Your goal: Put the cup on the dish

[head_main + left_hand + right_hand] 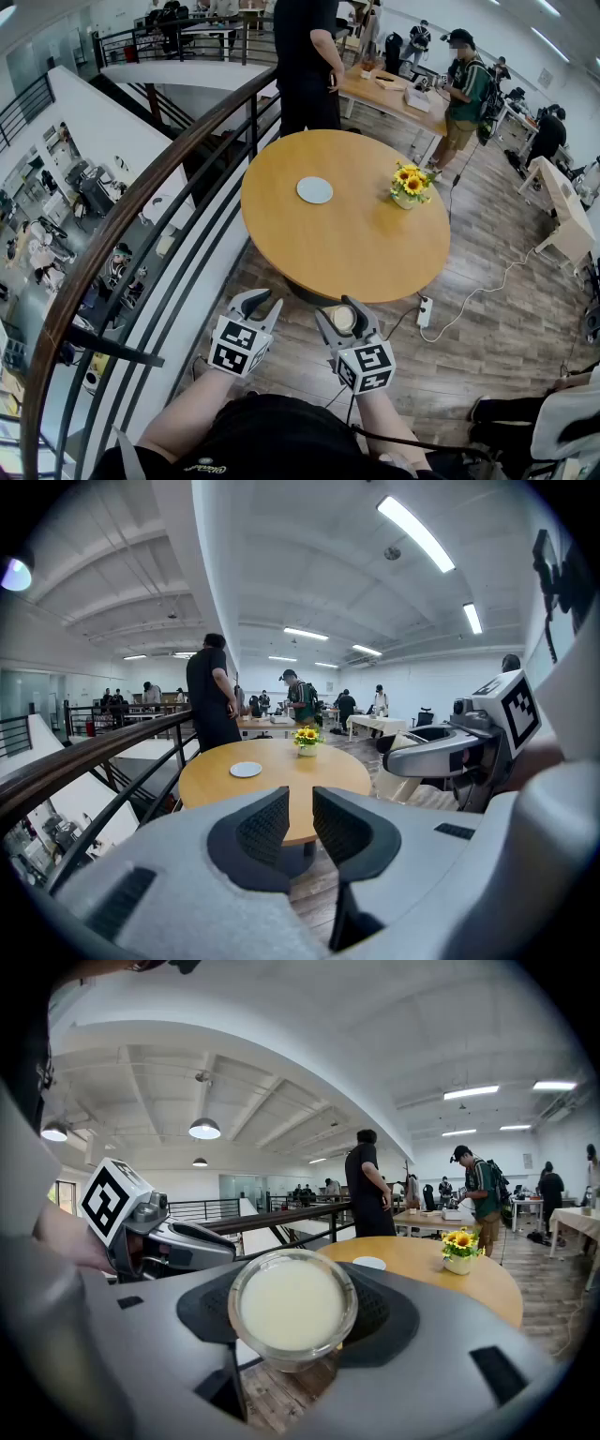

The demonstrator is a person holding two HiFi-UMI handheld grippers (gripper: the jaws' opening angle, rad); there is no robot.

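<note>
Before the table (356,246), right claw (340,313) clasps the cup (292,1305); left claw (301,810) stands narrow.

I operate on an open-plan office mezzanine: a railing (135,728), shared desks (394,94), standing people (464,94), ceiling strip lights (417,533).

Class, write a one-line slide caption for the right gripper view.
Right tongs hold a cup short of the round table where the dish lies.
</note>
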